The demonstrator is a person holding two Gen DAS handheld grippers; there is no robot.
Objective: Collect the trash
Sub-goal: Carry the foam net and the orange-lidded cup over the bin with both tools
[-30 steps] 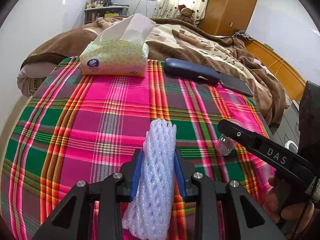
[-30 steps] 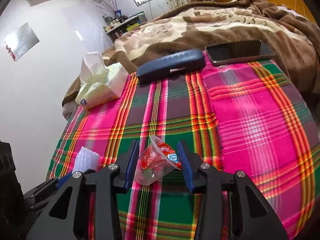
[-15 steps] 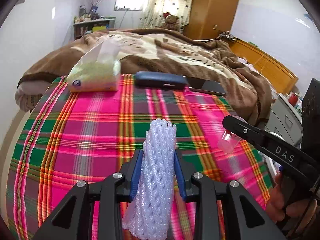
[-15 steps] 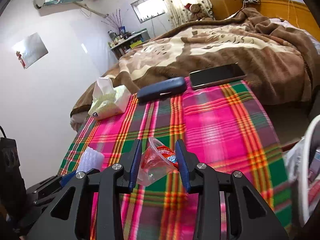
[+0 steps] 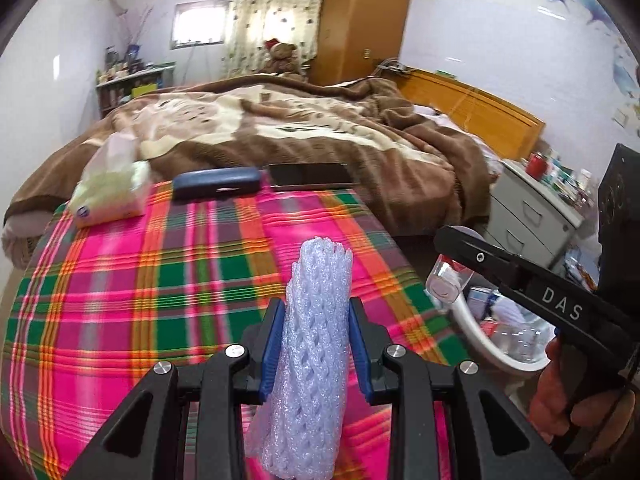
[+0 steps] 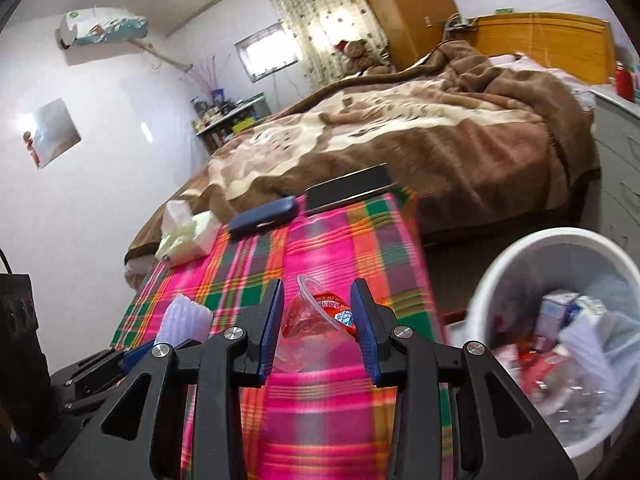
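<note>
My left gripper (image 5: 316,308) is shut on a white foam net sleeve (image 5: 316,364), held upright above the plaid tablecloth (image 5: 168,288). My right gripper (image 6: 317,292) is shut on a clear plastic cup with a red label (image 6: 316,320), lifted off the cloth and lying tilted between the pads. A white trash bin (image 6: 480,300) with several pieces of rubbish in it stands low to the right of the table. In the left wrist view the cup (image 5: 442,284) hangs beyond the table's right edge, above the bin's rim (image 5: 476,336). The foam sleeve (image 6: 182,320) shows at lower left in the right wrist view.
At the table's far edge lie a tissue pack (image 5: 108,196), a dark blue case (image 5: 218,188) and a phone (image 5: 310,176). Behind is a bed with a brown blanket (image 5: 300,128). A grey drawer cabinet (image 5: 528,216) stands right of the bin.
Both grippers have risen and swung right with their loads. The right jaws have drawn in on the cup. The bin has come into view at the right.
</note>
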